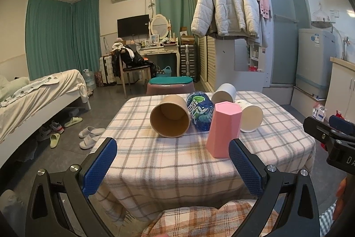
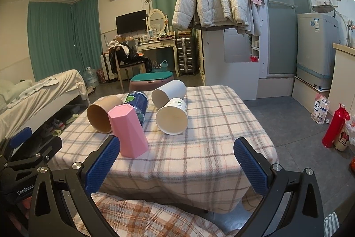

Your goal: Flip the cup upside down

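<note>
Five cups are clustered toward the far half of a small table [image 1: 155, 172] covered with a checked cloth. Nearest the near edge, a pink faceted cup [image 1: 223, 129] is seen standing with its closed base up, apparently inverted already. Behind it, four lie on their sides: a brown cup [image 1: 170, 116], a blue printed cup [image 1: 199, 111], a white cup [image 1: 224, 93] toward the far edge, and a white printed cup [image 1: 250, 116]. The left gripper [image 1: 173, 161] and right gripper [image 2: 177, 159] are both held wide apart, empty, short of the near edge. Because the cups are crowded, a neighbour could be knocked and rolled off, and thin walls could be crushed.
</note>
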Available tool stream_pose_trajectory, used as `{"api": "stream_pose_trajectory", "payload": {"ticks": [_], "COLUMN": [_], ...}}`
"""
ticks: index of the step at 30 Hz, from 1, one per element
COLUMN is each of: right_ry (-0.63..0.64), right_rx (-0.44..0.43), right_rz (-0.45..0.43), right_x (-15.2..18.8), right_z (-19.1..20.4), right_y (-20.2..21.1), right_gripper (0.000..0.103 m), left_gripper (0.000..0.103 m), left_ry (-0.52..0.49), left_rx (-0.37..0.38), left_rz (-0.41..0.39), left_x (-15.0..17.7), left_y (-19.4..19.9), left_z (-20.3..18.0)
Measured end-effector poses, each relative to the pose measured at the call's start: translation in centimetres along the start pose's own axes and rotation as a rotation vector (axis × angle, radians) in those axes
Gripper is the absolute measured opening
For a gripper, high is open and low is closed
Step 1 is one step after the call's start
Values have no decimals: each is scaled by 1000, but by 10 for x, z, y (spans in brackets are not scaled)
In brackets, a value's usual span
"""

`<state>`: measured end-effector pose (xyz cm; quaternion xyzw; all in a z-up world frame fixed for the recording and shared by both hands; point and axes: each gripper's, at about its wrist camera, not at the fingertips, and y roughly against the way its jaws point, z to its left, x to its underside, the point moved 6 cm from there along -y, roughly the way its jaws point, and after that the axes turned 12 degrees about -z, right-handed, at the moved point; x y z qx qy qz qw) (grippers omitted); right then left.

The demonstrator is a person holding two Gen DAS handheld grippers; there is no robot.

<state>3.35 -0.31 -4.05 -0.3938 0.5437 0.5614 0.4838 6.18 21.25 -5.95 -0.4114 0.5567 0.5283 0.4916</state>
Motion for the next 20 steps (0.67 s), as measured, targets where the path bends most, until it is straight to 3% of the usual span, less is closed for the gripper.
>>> {"api": "stream_pose_trajectory", "payload": {"ticks": [20], "right_ry": [-4], "right_rx": [-2], "right_rz": [25], "right_x": [9], "right_z": [-1], "right_y": [-5], "right_gripper": [103], "left_gripper": [103], "left_ry": [-4], "left_rx": [-1], "left_rz": [7], "left_x": [2], "left_y": [-1], "left_z": [-2]}}
